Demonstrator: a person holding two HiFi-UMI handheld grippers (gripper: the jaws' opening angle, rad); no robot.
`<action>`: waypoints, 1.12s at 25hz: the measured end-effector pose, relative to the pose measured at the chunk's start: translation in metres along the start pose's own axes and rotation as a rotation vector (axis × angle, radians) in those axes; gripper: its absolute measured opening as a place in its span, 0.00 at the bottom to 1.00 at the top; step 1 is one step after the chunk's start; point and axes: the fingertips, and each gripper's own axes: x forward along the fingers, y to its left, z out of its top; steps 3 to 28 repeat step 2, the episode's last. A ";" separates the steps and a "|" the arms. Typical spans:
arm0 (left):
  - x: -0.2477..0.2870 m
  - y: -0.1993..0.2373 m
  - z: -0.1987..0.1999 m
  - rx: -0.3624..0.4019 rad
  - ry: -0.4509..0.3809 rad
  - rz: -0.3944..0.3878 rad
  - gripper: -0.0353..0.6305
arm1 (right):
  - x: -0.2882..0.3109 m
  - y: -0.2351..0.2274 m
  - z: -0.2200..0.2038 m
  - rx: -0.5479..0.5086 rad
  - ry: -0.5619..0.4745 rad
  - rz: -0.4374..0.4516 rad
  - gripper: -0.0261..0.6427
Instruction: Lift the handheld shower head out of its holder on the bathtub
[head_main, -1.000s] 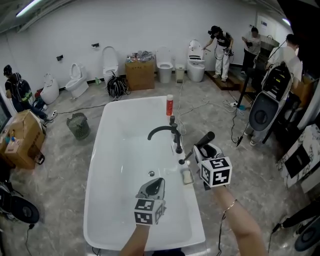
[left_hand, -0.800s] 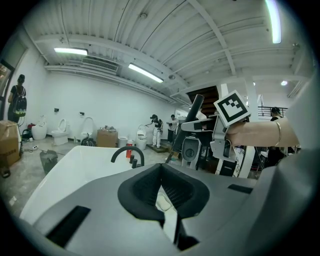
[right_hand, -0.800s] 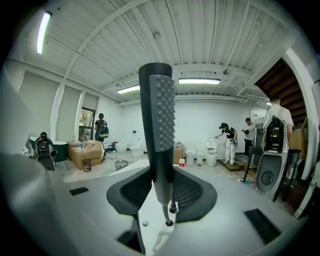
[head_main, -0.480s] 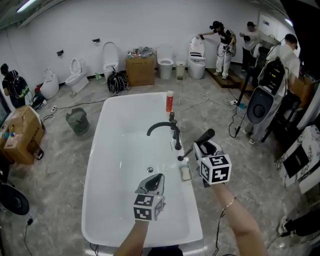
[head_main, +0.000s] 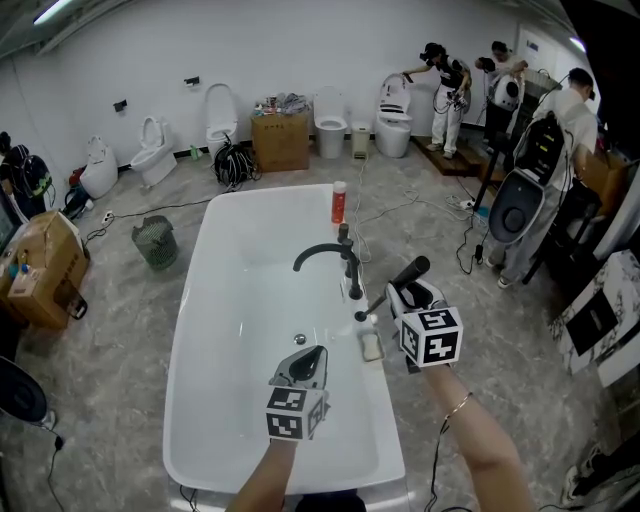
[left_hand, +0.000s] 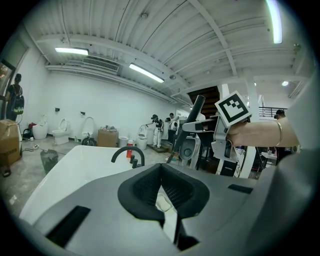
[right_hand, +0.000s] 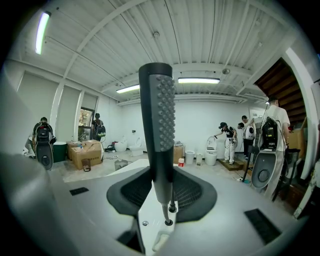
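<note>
The right claw (head_main: 402, 294) is clenched on the shower head (head_main: 411, 271), just right of the faucet (head_main: 328, 257). The wand's long axis slants up and away from its holder (right_hand: 169, 222) (foot seemingly not clear yet). The left claw (head_main: 306, 366), closed and empty, sits farther off.

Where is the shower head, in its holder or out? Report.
Out: the right tongs hold the shower head tilted above the tub rim, only its hose reaching the holder.

Your right gripper (head_main: 403, 293) grips the shower head (head_main: 414, 269) above the bathtub (head_main: 235, 330) rim, near the faucet (head_main: 322, 256). Your left gripper (head_main: 312, 358) hangs over the tub interior.
</note>
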 end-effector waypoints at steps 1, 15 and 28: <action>-0.002 0.000 -0.001 0.000 0.000 0.001 0.08 | -0.002 0.002 -0.001 -0.001 0.000 0.001 0.24; -0.005 0.000 -0.003 0.000 0.000 0.003 0.08 | -0.003 0.004 -0.002 -0.002 0.000 0.001 0.24; -0.005 0.000 -0.003 0.000 0.000 0.003 0.08 | -0.003 0.004 -0.002 -0.002 0.000 0.001 0.24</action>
